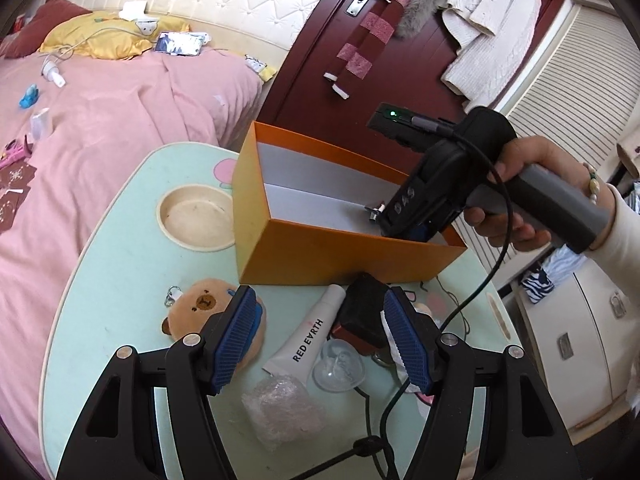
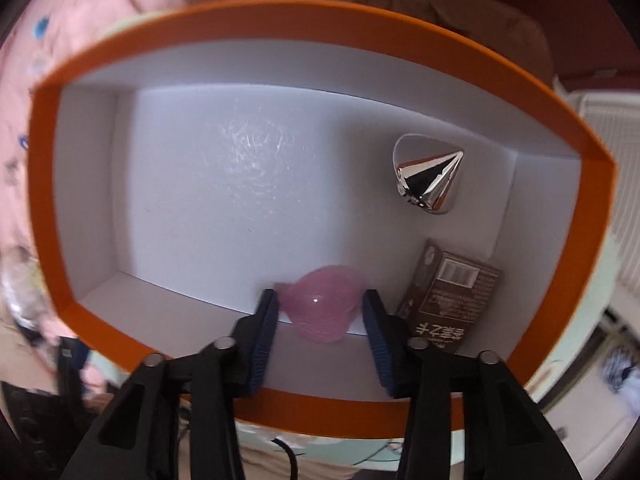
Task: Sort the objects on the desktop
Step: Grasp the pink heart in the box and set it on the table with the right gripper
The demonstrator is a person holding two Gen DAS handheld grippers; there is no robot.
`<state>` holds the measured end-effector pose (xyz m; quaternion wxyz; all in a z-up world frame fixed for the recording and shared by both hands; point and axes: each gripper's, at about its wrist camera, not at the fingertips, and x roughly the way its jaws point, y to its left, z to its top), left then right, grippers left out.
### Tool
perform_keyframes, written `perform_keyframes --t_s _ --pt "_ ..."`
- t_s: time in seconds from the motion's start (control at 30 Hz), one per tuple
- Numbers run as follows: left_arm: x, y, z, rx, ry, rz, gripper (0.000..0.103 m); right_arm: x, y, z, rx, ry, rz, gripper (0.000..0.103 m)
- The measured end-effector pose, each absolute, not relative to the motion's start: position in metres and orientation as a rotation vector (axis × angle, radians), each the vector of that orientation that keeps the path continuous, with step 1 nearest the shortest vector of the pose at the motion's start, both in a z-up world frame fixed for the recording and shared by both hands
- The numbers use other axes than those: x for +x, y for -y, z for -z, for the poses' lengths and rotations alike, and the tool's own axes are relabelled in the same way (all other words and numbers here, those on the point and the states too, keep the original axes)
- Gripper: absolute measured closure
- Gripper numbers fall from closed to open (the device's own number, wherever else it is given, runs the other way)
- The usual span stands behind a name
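Observation:
An orange box (image 1: 340, 252) with a white inside stands on the mint-green table (image 1: 120, 280). In the right wrist view my right gripper (image 2: 320, 296) reaches down into this box (image 2: 240, 24), shut on a translucent pink rounded piece (image 2: 320, 312) near the box's near wall. A silver cone (image 2: 430, 176) and a small brown carton (image 2: 448, 296) lie on the box floor to the right. My left gripper (image 1: 318, 300) hovers open over the table before the box. Under it lie a white tube (image 1: 308, 340), a black-and-red block (image 1: 364, 312) and a clear plastic dome (image 1: 338, 366).
A bear plush (image 1: 200, 304) sits by the left finger, and a bubble-wrap bundle (image 1: 280, 408) lies nearer. A round recess (image 1: 196, 216) is set into the table. A pink bed (image 1: 100, 120) runs along the left. A black cable (image 1: 476, 292) crosses the table's right side.

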<state>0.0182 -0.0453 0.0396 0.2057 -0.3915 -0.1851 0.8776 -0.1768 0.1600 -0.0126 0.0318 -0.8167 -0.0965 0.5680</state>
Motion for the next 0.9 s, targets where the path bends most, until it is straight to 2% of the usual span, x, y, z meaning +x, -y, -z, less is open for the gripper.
perform_keyframes --t_s 0.17,0.3,0.6,0.77,0.9 --pt "0.018 0.049 -0.039 -1.092 0.543 -2.443 0.036 -0.177 -0.160 0.000 -2.465 0.341 -1.884 0.066" --pt "0.018 0.051 -0.039 -1.087 0.551 -2.456 0.036 -0.179 -0.166 -0.028 -2.394 0.261 -2.062 0.066" --pt "0.018 0.050 -0.037 -1.086 0.529 -2.482 0.036 -0.116 -0.180 -0.137 -2.044 0.056 -2.668 0.066" --pt "0.018 0.050 -0.036 -1.085 0.520 -2.497 0.036 -0.051 -0.202 -0.124 -1.920 -0.007 -2.749 0.066" --pt "0.012 0.051 -0.038 -1.101 0.531 -2.502 0.036 -0.015 -0.207 -0.087 -1.847 0.003 -2.703 0.066"
